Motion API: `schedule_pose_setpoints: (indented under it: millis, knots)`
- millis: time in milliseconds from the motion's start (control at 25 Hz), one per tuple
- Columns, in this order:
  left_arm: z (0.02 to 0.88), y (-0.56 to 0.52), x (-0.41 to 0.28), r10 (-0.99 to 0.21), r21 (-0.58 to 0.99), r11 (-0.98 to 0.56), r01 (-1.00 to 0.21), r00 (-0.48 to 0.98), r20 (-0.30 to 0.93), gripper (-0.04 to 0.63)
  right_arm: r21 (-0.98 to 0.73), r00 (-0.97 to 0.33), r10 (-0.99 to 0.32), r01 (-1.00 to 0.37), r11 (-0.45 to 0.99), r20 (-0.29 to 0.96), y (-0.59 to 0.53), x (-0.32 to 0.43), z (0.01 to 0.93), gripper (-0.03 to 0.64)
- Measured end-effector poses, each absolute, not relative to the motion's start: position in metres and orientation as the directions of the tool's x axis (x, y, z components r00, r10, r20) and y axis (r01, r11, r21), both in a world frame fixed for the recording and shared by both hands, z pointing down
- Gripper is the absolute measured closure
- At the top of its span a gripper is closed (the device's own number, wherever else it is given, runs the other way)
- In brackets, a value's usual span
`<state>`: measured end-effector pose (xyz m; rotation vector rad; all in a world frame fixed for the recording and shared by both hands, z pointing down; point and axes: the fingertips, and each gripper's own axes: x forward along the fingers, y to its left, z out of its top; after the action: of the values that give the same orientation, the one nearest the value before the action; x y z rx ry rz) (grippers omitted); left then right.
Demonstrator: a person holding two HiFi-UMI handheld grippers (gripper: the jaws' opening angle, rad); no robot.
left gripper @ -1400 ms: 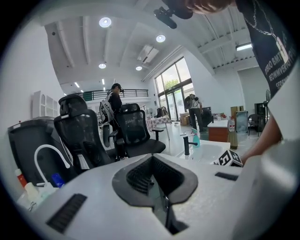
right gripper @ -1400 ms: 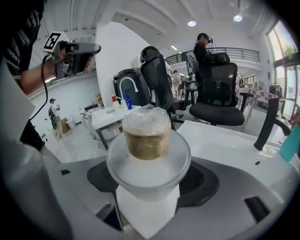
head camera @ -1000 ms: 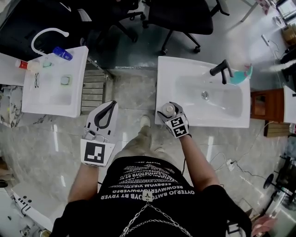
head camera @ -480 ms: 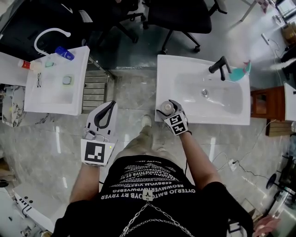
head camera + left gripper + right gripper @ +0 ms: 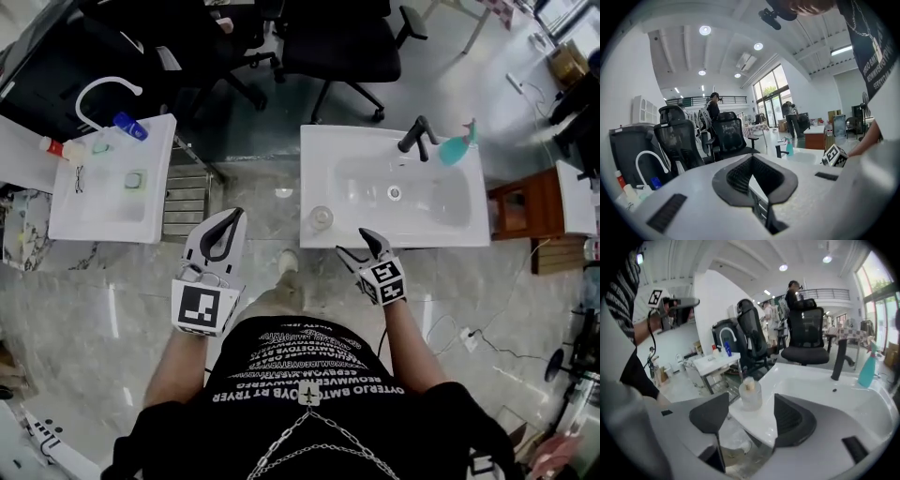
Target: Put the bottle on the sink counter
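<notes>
1. The bottle (image 5: 322, 217) stands upright on the sink counter (image 5: 319, 155), at its lower left corner and near the edge. The cap points up.
2. The right gripper (image 5: 362, 246) is just below and to the right of the bottle in the head view, and it does not touch it. In the right gripper view the bottle (image 5: 751, 392) shows in the middle of the frame, ahead of the right gripper (image 5: 749, 414) and beyond the tips, not between the pads.
3. The right jaws stand wide and are closing a little, with nothing held between them.
4. The left gripper (image 5: 221, 236) is at lower left of the bottle, over the floor. Its jaws are together and empty, as the left gripper view (image 5: 754, 180) shows.
5. The right gripper is the nearer one. I judge the placing is done, so the coming move only needs to go away from the bottle without knocking it.
</notes>
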<state>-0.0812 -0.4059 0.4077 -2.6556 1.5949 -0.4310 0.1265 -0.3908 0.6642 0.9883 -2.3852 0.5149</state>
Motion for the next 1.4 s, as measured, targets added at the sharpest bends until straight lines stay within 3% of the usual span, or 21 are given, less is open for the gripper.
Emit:
schedule_pose_setpoints:
  millis: [120, 240, 320, 560, 1040, 1240, 1400]
  knots:
    - [0.391, -0.392, -0.062, -0.859, -0.145, -0.505, -0.851, 0.478, 0.185, 0.589, -0.153, -0.638, -0.673, -0.758, 0.634, 0.374, -0.382, 0.149, 0.572, 0.433]
    - [0.371, -0.378, -0.045, -0.854, -0.153, -0.520, -0.841, 0.503, 0.134, 0.589, -0.095, -0.636, -0.750, -0.770, 0.631, 0.179, -0.366, 0.167, 0.479, 0.500]
    - [0.355, -0.367, -0.034, -0.850, -0.146, -0.527, -0.837, 0.519, 0.089, 0.589, -0.025, -0.589, -0.797, -0.806, 0.591, 0.132, -0.355, 0.179, 0.438, 0.620]
    - [0.327, -0.315, 0.002, -0.832, -0.169, -0.551, -0.817, 0.554, 0.036, 0.589, 0.090, -0.454, -0.878, -0.879, 0.469, 0.149, -0.318, 0.214, 0.388, 0.621]
    - [0.333, -0.227, 0.026, -0.822, -0.189, -0.569, -0.800, 0.550, 0.146, 0.589, 0.094, -0.514, -0.849, -0.846, 0.525, 0.123, -0.266, 0.221, 0.353, 0.621]
    - [0.326, -0.235, 0.026, -0.788, -0.164, -0.616, -0.771, 0.603, 0.127, 0.589, 0.189, -0.500, -0.857, -0.836, 0.515, 0.124, -0.279, 0.191, 0.315, 0.621]
    - [0.310, -0.248, 0.023, -0.773, -0.205, -0.632, -0.747, 0.628, 0.095, 0.589, 0.154, -0.468, -0.875, -0.862, 0.483, 0.125, -0.288, 0.186, 0.315, 0.621]
